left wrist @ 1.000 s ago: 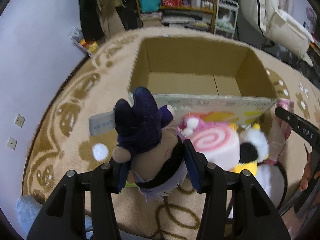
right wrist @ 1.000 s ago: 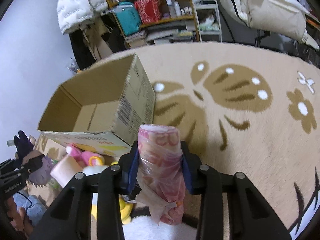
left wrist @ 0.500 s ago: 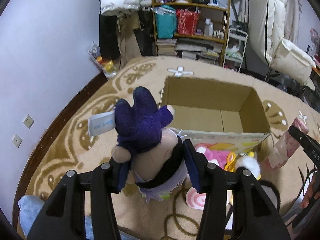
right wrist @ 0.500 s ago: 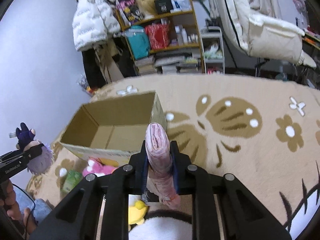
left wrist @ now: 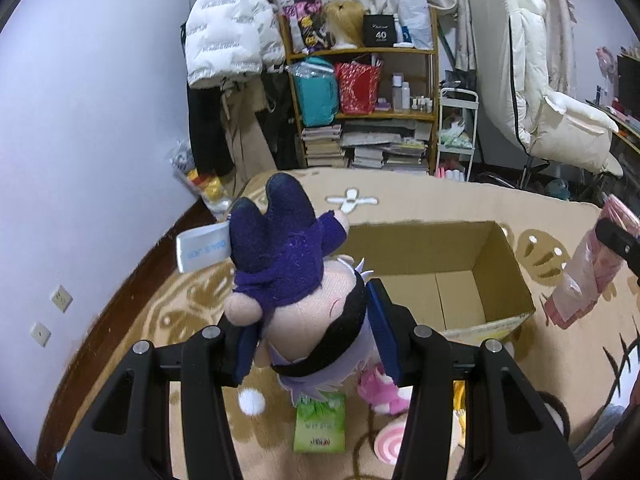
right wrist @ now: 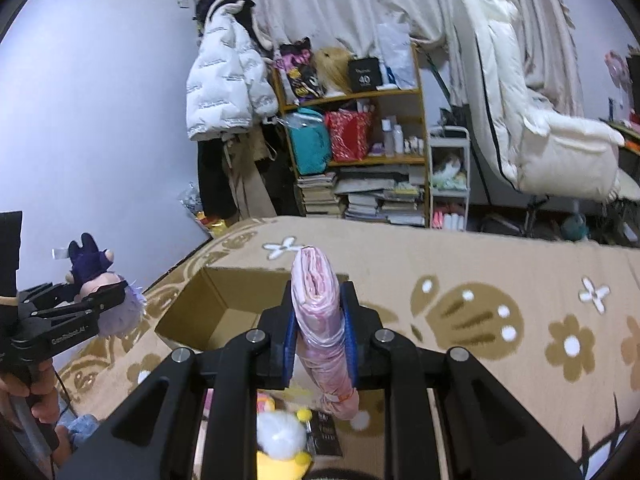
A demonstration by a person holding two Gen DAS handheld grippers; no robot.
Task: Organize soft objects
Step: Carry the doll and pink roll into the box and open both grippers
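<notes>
My left gripper (left wrist: 310,316) is shut on a plush doll (left wrist: 296,276) with a dark purple body, a peach face and a black band; it hangs upside down above the rug. The doll (right wrist: 102,280) and left gripper (right wrist: 100,298) also show at the left of the right wrist view. My right gripper (right wrist: 318,322) is shut on a pink soft bundle in clear plastic (right wrist: 320,320), which appears at the right edge of the left wrist view as the bundle (left wrist: 588,276). An open, empty cardboard box (left wrist: 436,280) sits on the rug ahead and below both grippers, box (right wrist: 224,312).
On the beige patterned rug (right wrist: 500,280) below lie a pink plush (left wrist: 380,394), a pink swirl cake toy (left wrist: 392,442), a green packet (left wrist: 320,426) and a yellow-and-white plush (right wrist: 280,444). A cluttered shelf (left wrist: 368,108), hung coats and a white chair (left wrist: 560,120) stand behind.
Both grippers have risen with their loads and tilted up, showing more of the room. The right jaws squeezed the pink bundle much narrower. The box now sits lower in both views.
</notes>
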